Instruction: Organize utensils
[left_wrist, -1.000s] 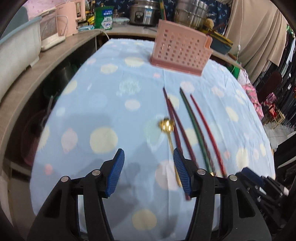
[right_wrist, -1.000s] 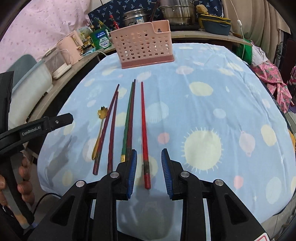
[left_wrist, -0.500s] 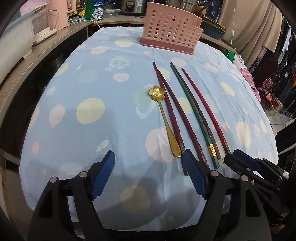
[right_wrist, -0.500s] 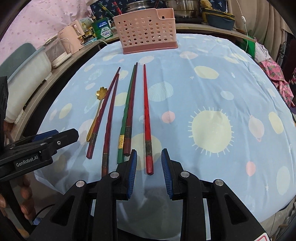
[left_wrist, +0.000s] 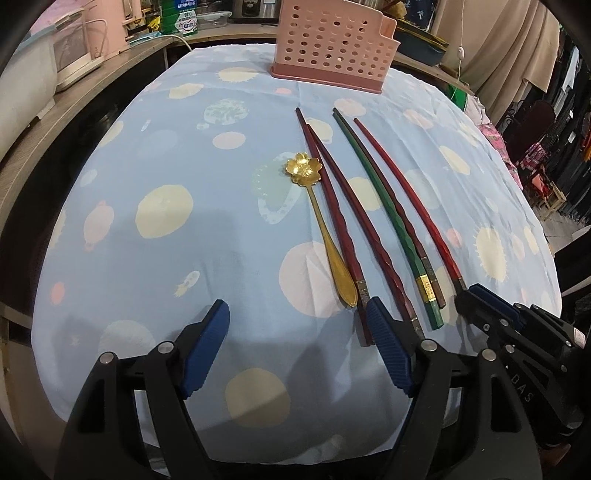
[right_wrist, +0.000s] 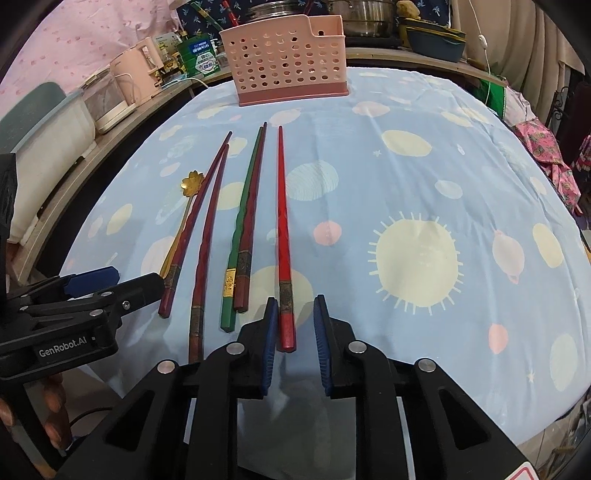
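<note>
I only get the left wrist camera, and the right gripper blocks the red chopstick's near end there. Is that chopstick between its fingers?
Observer: Yes. The right gripper straddles the red chopstick at its butt end, and its jaws are closing.
Operator: Is it gripped yet?
Observer: Not quite. A gap shows between the chopstick and one pad.
Operator: Is it lifted at all?
Observer: No, it lies flat on the tablecloth.
</note>
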